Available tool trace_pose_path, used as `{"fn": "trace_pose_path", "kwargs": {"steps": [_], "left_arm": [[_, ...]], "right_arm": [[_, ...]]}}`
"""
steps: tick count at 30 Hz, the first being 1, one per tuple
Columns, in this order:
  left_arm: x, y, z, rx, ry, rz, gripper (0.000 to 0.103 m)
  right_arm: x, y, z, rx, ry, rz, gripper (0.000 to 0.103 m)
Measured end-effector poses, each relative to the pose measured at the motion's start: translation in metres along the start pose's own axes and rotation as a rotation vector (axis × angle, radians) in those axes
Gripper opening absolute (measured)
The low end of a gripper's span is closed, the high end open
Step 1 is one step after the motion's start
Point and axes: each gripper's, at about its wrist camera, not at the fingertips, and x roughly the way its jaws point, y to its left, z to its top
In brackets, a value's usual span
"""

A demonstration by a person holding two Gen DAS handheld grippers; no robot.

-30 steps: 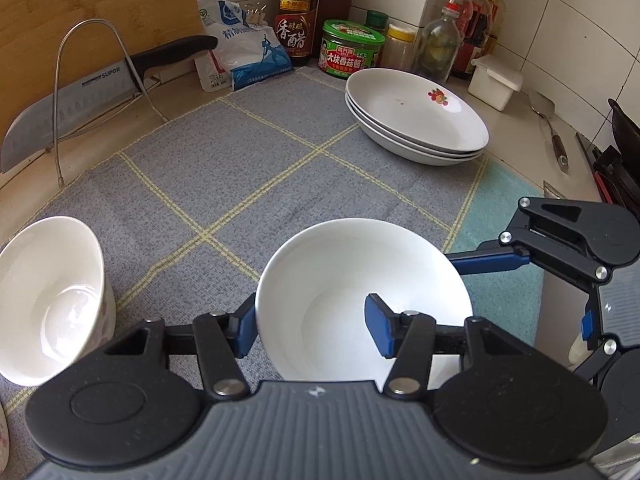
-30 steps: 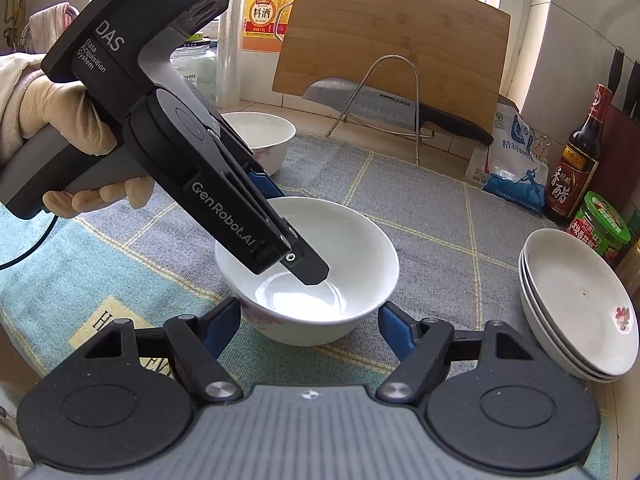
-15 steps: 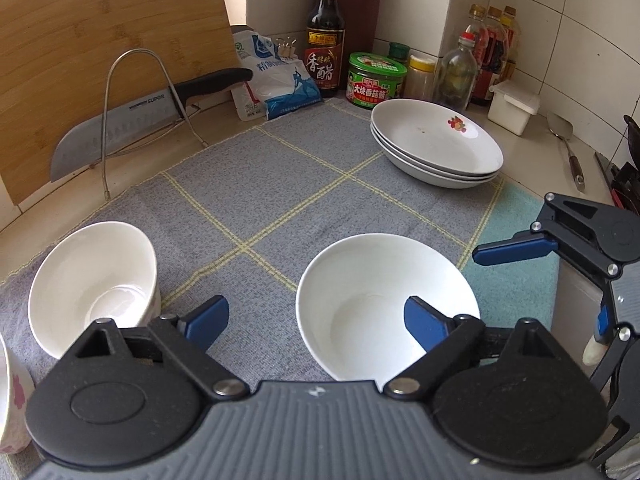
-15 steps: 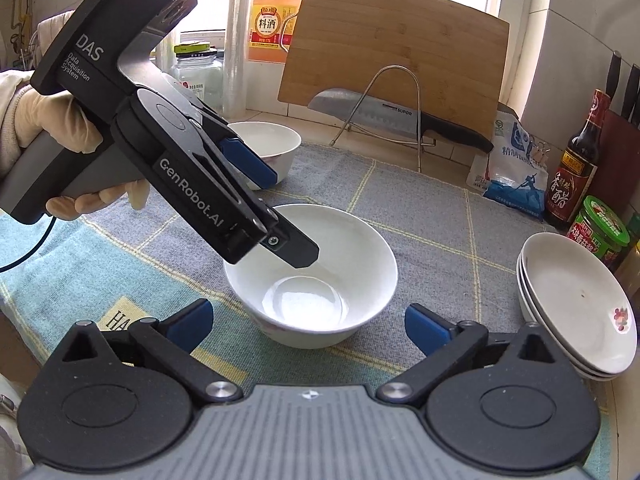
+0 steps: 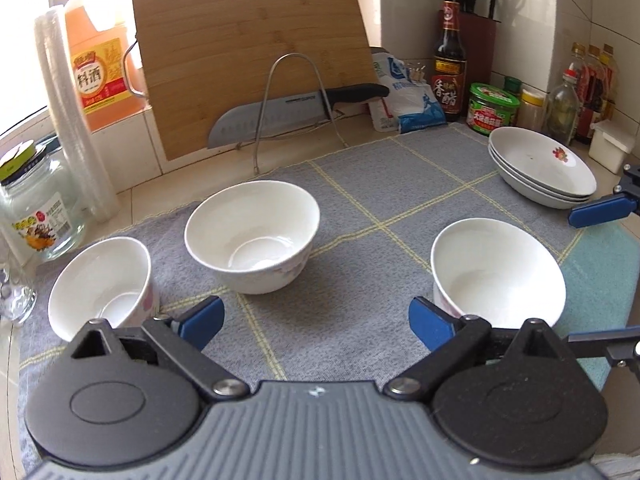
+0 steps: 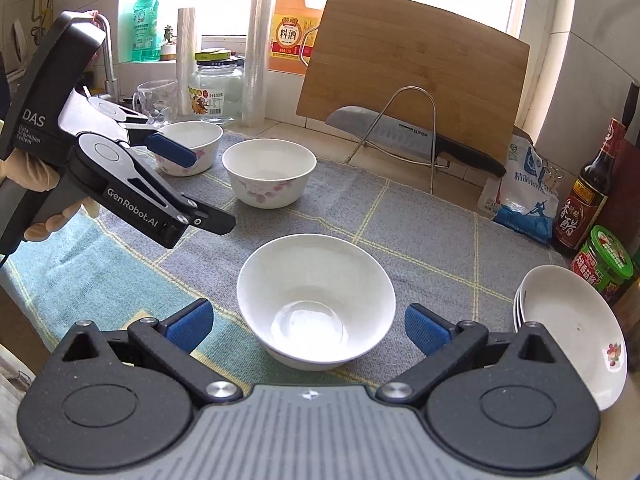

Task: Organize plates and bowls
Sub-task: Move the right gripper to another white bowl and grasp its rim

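1. The plates look sorted: a stack of shallow white plates with a small red flower print (image 5: 544, 168) sits at the far right of the grey checked cloth mat (image 5: 400, 184), just in front of the green-lidded jar (image 5: 494, 110) and the dark vinegar bottle (image 5: 450, 68).
2. The bowls are not gathered yet, by my reckoning. Three stand singly and well apart on the mat, none nested in another.
3. The plain-looking white bowl on the near right (image 6: 316, 300) sits upright just ahead of the right gripper (image 6: 308, 326). It is deep, glossy and empty.
4. The white bowl with a pink blossom print in the middle (image 6: 269, 172) stands farther back, towards the bamboo cutting board (image 6: 412, 64) and the steel cleaver on its wire rack (image 6: 400, 132).
5. A third white floral bowl at the far left (image 5: 102, 284) stands near the glass jar (image 5: 36, 208).
6. The left gripper (image 5: 316, 320) has its jaws opening, already wide, with nothing between the blue pads; it faces the gap between the left and middle bowls.
7. The right gripper's jaws stand fully wide, flanking the near bowl without touching it.
8. What seems left is stacking the three bowls into one pile.
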Motion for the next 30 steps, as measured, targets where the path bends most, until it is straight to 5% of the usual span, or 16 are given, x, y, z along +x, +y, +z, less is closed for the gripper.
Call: {"fn": "trace_pose_path", "kwargs": {"steps": [8, 30], "left_arm": [[0.011, 0.010, -0.005, -0.079, 0.009, 0.099, 0.099], [0.065, 0.012, 0.013, -0.087, -0.027, 0.190, 0.098]], "right_arm": [[0.022, -0.010, 0.024, -0.027, 0.019, 0.082, 0.103], [0.137, -0.045, 0.113, -0.114, 0.086, 0.334, 0.103]]}}
